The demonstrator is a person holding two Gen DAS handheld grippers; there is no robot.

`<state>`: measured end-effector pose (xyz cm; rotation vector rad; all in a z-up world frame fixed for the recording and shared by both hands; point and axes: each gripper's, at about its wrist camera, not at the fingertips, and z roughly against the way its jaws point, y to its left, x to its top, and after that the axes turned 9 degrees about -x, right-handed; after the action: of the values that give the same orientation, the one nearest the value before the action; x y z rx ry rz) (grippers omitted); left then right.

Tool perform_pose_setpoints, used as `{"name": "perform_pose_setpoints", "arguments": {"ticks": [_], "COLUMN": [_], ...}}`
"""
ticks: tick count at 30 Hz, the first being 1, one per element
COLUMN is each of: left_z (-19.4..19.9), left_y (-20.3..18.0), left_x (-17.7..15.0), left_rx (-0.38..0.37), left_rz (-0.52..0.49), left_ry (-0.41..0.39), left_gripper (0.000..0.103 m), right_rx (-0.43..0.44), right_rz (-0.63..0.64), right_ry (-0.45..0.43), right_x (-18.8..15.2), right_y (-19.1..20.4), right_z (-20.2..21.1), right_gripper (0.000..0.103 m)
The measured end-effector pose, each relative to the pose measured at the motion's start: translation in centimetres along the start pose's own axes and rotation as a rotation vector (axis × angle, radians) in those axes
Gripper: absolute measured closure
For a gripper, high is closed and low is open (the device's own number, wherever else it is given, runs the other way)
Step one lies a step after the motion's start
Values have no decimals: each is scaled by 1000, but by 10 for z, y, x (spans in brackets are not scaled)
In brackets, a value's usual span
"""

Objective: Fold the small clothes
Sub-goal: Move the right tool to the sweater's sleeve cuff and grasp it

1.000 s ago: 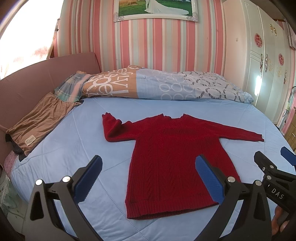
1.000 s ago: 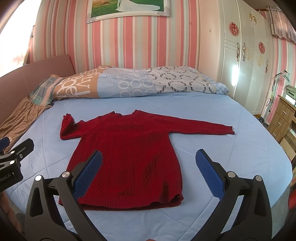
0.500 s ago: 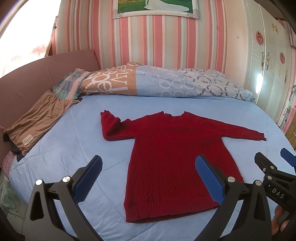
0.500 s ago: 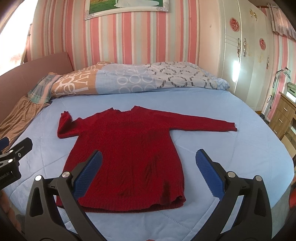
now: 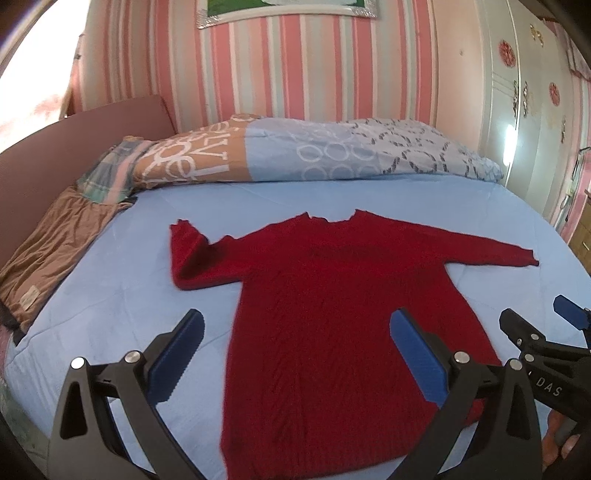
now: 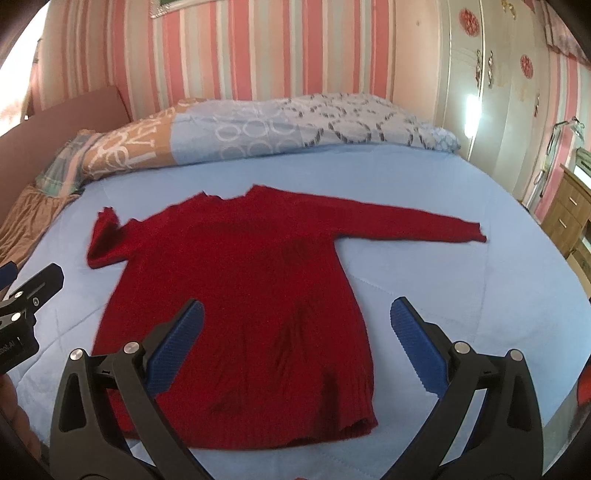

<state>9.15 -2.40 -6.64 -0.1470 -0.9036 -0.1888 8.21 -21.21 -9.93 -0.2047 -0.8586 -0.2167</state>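
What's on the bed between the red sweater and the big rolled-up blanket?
Nothing. Both wrist views show only bare blue sheet between the red sweater and the rolled blanket.

Light blue quilted bedspread (image 5: 110, 295) covers the bed, w/ stitched seams across it. Along the far edge lies a rolled patterned duvet (image 5: 295, 155): tan section w/ white lettering at left, pale blue w/ white rings in the middle, grey ring print at right. Brown crumpled cloth w/ small label (image 5: 55, 258) sits on the bed's left edge, against a dusty-pink padded headboard (image 5: 74, 136). Pink-and-white striped wallpaper (image 5: 295, 66) behind, w/ silver-framed picture (image 5: 288, 11) up top. Cream wardrobe w/ red round ornaments (image 6: 498, 92) at right; wooden drawer unit (image 6: 572, 214) near it.
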Motion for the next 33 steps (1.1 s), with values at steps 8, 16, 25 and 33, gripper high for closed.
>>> {"name": "perform_pose_setpoints", "arguments": {"ticks": [8, 16, 25, 33], "left_z": [-81, -168, -252, -335], "left_y": [-13, -50, -91, -126], "left_x": [27, 66, 94, 119], "left_rx": [-30, -98, -109, -72], "left_rz": [-17, -67, -102, -101], "left_ry": [52, 61, 104, 210], "left_gripper": [2, 2, 2, 2], "right_rx": [-44, -114, -193, -234], "right_rz": [-66, -102, -224, -292], "right_ry": [62, 77, 180, 247], "right_x": [18, 42, 52, 65], "right_y": [-41, -90, -169, -230], "right_z": [-73, -131, -218, -271], "right_gripper": [4, 6, 15, 14]}}
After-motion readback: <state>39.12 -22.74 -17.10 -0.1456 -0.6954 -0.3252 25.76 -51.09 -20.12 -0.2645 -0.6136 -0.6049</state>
